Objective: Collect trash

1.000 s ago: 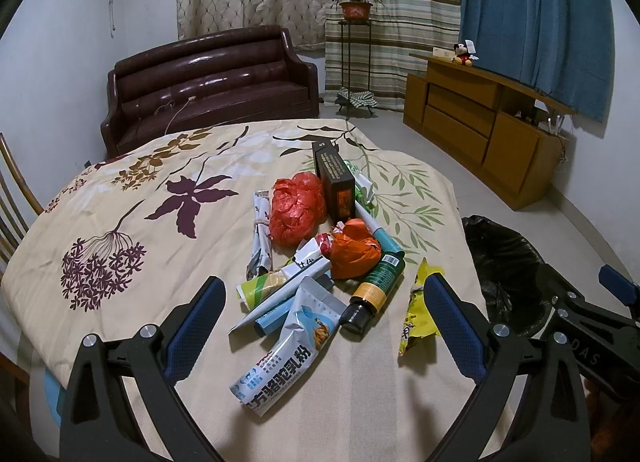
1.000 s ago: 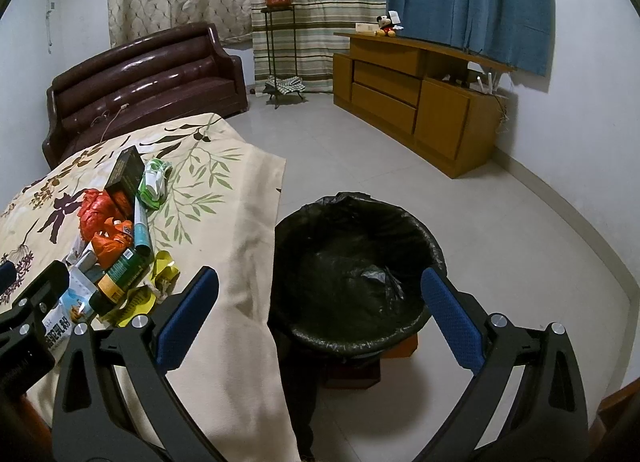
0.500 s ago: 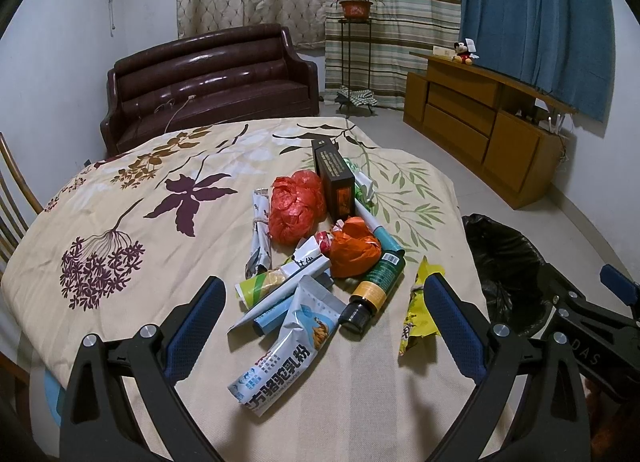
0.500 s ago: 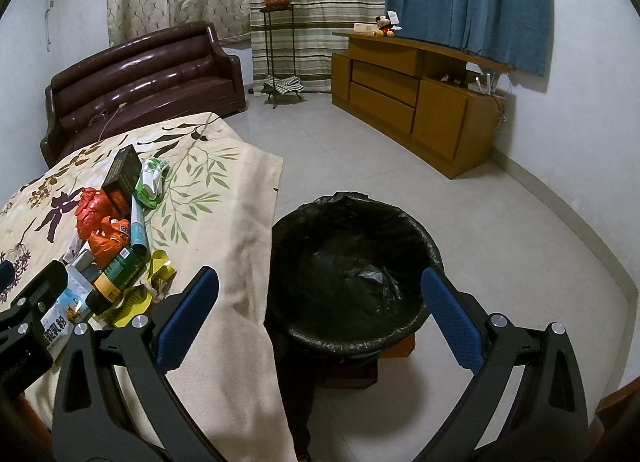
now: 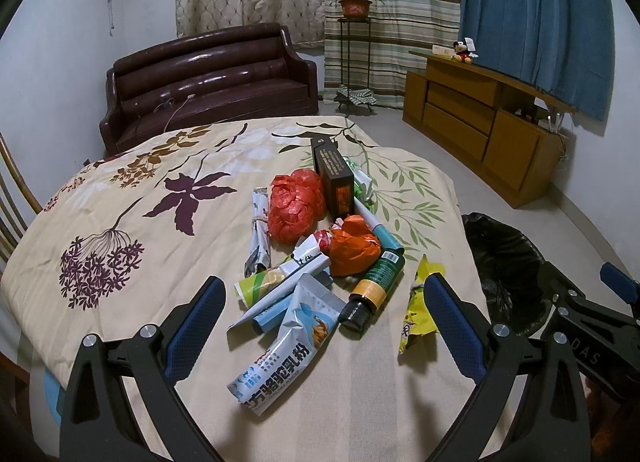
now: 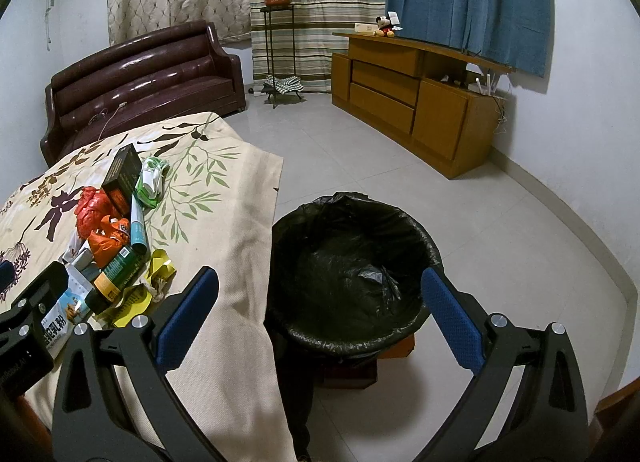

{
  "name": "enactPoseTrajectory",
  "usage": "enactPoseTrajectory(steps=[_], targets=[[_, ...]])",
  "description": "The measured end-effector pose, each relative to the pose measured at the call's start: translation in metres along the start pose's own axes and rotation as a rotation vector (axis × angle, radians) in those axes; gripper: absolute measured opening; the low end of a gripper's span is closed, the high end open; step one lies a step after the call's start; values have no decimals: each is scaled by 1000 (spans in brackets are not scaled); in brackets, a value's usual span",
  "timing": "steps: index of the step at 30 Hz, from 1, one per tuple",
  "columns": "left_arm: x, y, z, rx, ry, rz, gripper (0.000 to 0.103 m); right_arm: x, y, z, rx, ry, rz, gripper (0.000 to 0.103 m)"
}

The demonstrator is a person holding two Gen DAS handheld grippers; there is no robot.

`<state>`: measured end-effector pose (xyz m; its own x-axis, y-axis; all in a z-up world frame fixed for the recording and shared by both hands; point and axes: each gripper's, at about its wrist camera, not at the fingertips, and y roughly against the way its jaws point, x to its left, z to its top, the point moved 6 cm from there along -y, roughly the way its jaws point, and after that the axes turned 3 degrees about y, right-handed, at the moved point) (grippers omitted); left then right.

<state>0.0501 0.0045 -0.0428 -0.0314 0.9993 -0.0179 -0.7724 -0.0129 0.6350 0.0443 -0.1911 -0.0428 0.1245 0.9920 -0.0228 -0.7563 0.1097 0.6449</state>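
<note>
A heap of trash lies on the floral tablecloth [image 5: 132, 229]: a red crumpled bag [image 5: 295, 205], an orange bag [image 5: 354, 245], a dark box [image 5: 333, 178], a dark bottle [image 5: 374, 286], a blue-white milk powder pouch [image 5: 288, 346], a yellow wrapper [image 5: 416, 310] and tubes. My left gripper [image 5: 320, 322] is open and empty, above the near end of the heap. My right gripper [image 6: 318, 318] is open and empty, above the black-lined trash bin [image 6: 352, 266] beside the table. The heap also shows in the right wrist view [image 6: 108, 246].
A brown sofa [image 5: 208, 77] stands behind the table, a wooden cabinet [image 6: 412, 93] along the right wall, a plant stand [image 6: 278, 49] by the curtains. A chair back [image 5: 12, 205] is at the table's left. Tiled floor [image 6: 500, 229] surrounds the bin.
The right gripper's view has drifted slightly left; the bin sits a little more to the left in it. The left gripper has barely moved.
</note>
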Motion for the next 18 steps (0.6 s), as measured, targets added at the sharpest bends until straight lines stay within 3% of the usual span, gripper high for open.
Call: enactPoseTrajectory(steps=[13, 18], targets=[[20, -8, -15, 39, 2, 22, 96, -1, -6, -8, 15, 9, 11, 99], [45, -7, -22, 65, 20, 47, 96, 6, -5, -8, 32, 17, 18, 91]])
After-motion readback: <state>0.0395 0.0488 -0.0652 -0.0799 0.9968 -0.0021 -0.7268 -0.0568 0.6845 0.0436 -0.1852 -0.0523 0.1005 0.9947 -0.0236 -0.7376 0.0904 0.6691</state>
